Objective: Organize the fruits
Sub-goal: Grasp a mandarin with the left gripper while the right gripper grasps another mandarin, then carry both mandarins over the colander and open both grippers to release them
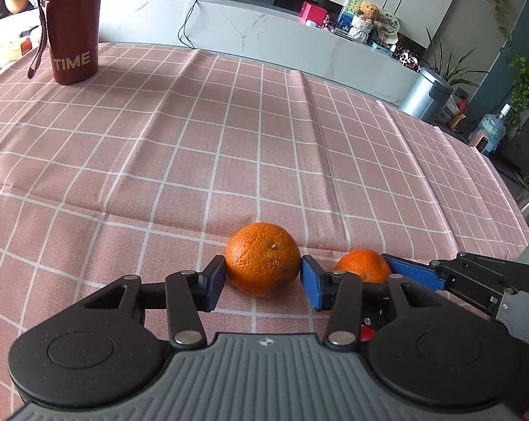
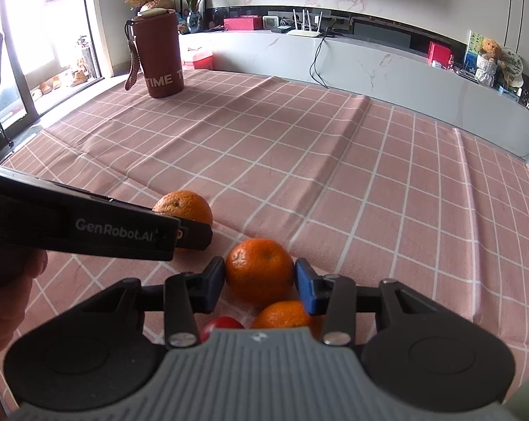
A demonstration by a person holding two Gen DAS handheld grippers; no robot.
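**A:** Where the pink checked tablecloth (image 1: 229, 133) runs toward its far edge, what does the writing say?

**B:** The tall maroon tumbler (image 1: 74, 24) stands upright there, with a wrist strap hanging down its side. It reads "TIME" in pale capitals; in the right wrist view a second word begins with "T" and curves out of sight. The other legible text is "GenRobot.AI" on the dark body of the left gripper (image 1: 262, 273), seen from the right camera.

**B:** And the fruit?

**A:** Three oranges and something small and red, all on the cloth near the front. The left orange (image 1: 262, 259) sits between the left gripper's blue pads, which touch or nearly touch both sides, so it looks clamped. Just beside it, the middle orange (image 2: 259, 272) sits between the pads of the right gripper (image 2: 260, 279); both pads meet its skin, so that one looks clamped too.

**B:** The third?

**A:** The near orange (image 2: 282, 315) lies close under the right gripper, partly hidden by its grey housing, touching or almost touching the middle one. The red fruit (image 2: 220, 325) peeks out beside it; too little shows to name it.
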